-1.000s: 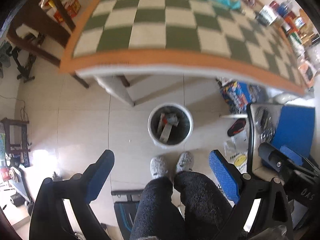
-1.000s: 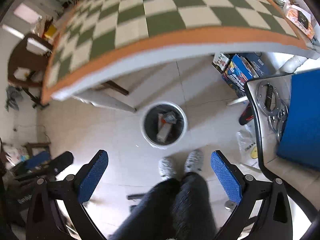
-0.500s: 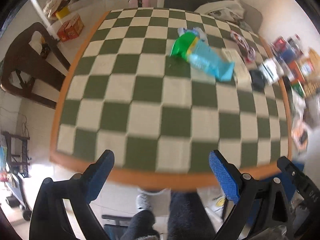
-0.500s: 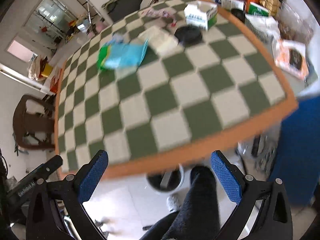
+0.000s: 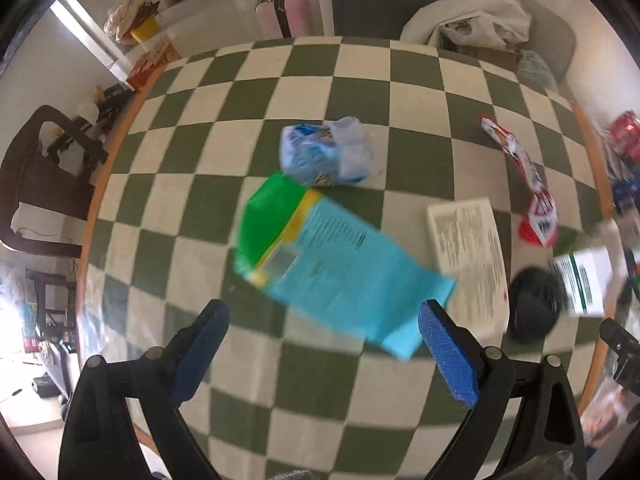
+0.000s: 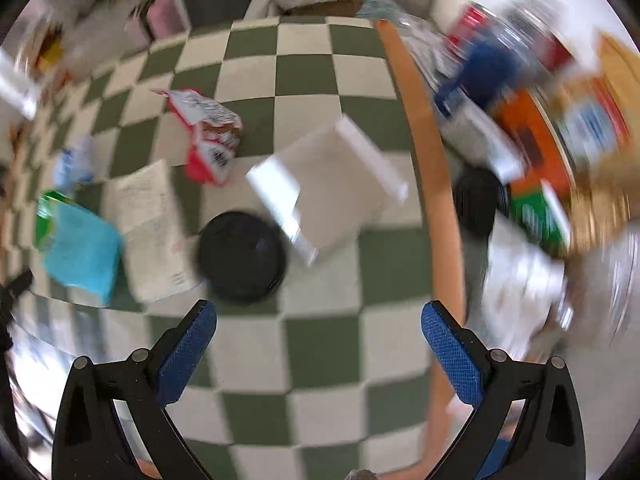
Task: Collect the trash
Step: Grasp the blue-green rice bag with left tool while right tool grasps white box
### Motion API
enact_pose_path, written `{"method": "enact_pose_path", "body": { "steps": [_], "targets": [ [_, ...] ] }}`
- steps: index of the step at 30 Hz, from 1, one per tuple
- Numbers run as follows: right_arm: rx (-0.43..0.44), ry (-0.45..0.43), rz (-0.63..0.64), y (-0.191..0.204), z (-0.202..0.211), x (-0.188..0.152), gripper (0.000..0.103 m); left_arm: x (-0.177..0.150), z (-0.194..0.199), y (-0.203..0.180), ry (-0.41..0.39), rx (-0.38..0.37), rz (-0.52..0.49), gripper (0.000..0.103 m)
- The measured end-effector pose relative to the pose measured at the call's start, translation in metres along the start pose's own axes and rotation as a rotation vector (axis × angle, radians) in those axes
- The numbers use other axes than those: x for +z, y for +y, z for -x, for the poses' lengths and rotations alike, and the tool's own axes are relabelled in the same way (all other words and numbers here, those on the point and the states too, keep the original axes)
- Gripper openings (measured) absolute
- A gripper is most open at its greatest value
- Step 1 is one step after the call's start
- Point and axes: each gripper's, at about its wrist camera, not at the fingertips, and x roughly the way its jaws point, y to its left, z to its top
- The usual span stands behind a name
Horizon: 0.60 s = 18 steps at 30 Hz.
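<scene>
Blurring right-edge clutter (image 6: 560, 120) | left tongs (image 5: 324, 344) wide, empty | right tongs (image 6: 316, 340) wide, empty

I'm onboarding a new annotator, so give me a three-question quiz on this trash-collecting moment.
1. True or false: the left tongs grip the turquoise and green packet.
2. Which lies nearest the right tongs? A) red wrapper B) black round lid C) crumpled blue bag
3. Fill in: the tablecloth pattern is green and white ____.

Key: 1 false, both tongs are open and empty; 2 B; 3 checks.
</scene>
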Motion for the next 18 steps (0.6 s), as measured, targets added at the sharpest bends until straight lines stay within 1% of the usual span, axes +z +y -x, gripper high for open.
{"method": "enact_pose_path", "body": {
  "steps": [4,6,8,10,12,14,16,18],
  "targets": [
    [-0.035,0.067,0.155,0.004,-0.033,0.043,0.103,0.018,-0.023,-0.016,0.048,0.005,0.017,0.097],
    [-0.049,0.095,0.201,0.007,-0.05,0.058,0.103,0.022,-0.03,-0.017,0.068,0.002,0.029,0.097],
    [-0.089,0.103,0.232,0.01,-0.065,0.069,0.103,0.021,-0.031,-0.01,0.066,-0.017,0.063,0.097],
    [-0.066,0.127,0.218,0.01,-0.078,0.077,0.103,0.017,-0.029,0.003,0.062,-0.028,0.112,0.097],
    [-0.03,0.143,0.182,0.008,-0.088,0.081,0.101,0.01,-0.029,0.025,0.066,-0.051,0.189,0.097],
    [-0.013,0.128,0.156,0.007,-0.088,0.081,0.097,0.007,-0.036,0.043,0.096,-0.089,0.265,0.097],
    [-0.006,0.107,0.124,0.005,-0.083,0.083,0.092,0.006,-0.051,0.058,0.149,-0.127,0.331,0.097],
    [0.021,0.079,0.068,0.0,-0.075,0.086,0.092,0.008,-0.065,0.065,0.187,-0.187,0.376,0.096]
  ]
}}
